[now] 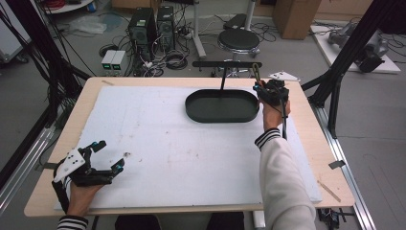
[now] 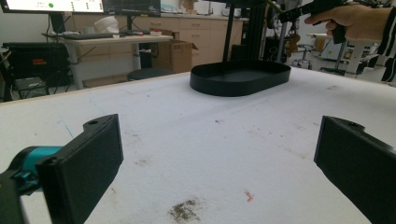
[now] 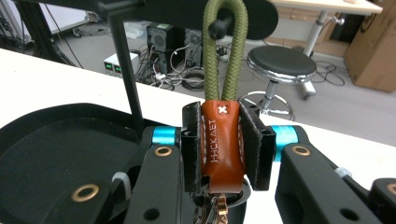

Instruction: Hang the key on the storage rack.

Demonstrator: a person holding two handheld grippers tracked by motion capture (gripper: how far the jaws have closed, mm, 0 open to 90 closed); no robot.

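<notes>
Right gripper view shows the right gripper (image 3: 223, 149) clamped on a brown leather key fob (image 3: 222, 144); its green cord loop (image 3: 225, 51) rises above the fingers over a black peg (image 3: 218, 28), while metal rings below them are cut off. Left of them sits the black tray (image 3: 56, 154). The left gripper (image 2: 219, 163) rests spread wide over the white mat (image 2: 201, 140).
</notes>
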